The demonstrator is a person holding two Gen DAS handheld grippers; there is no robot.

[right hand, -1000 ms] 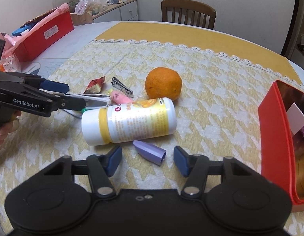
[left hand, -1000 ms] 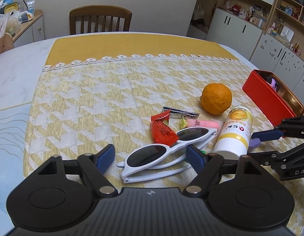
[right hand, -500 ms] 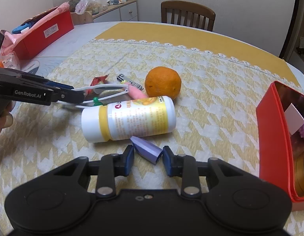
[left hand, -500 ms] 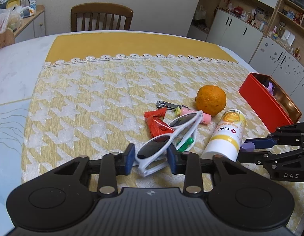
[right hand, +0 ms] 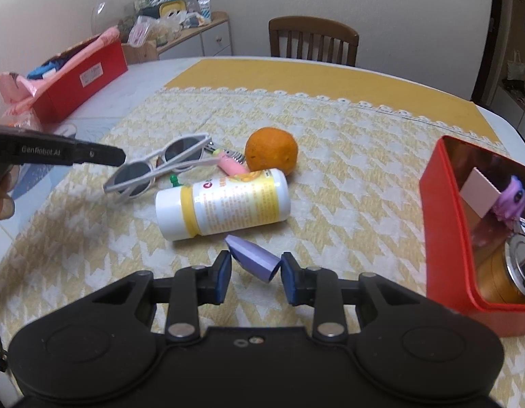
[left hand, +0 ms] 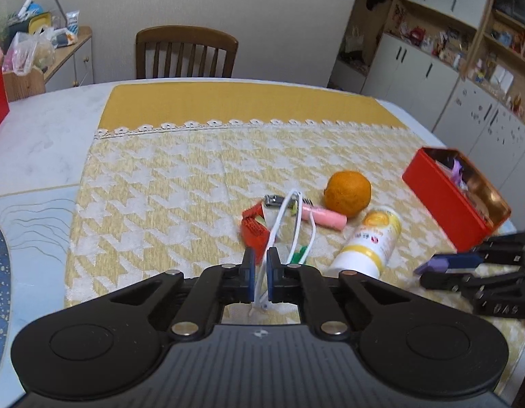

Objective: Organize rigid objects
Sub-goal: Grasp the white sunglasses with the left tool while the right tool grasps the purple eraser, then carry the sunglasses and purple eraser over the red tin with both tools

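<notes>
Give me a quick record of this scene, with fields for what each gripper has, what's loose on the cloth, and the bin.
left gripper: shut on white sunglasses, lifted and tilted
right gripper: shut on purple cap
loose on tablecloth: orange, yellow-and-white bottle on its side, pink tube, nail clipper, red packet
red bin: open, already holds items

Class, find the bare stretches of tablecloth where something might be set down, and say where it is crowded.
Bare cloth lies between the lace trim and the orange, and between the bottle and the red tin. It is crowded left of the orange: sunglasses, pink tube, nail clipper, red wrapper.
</notes>
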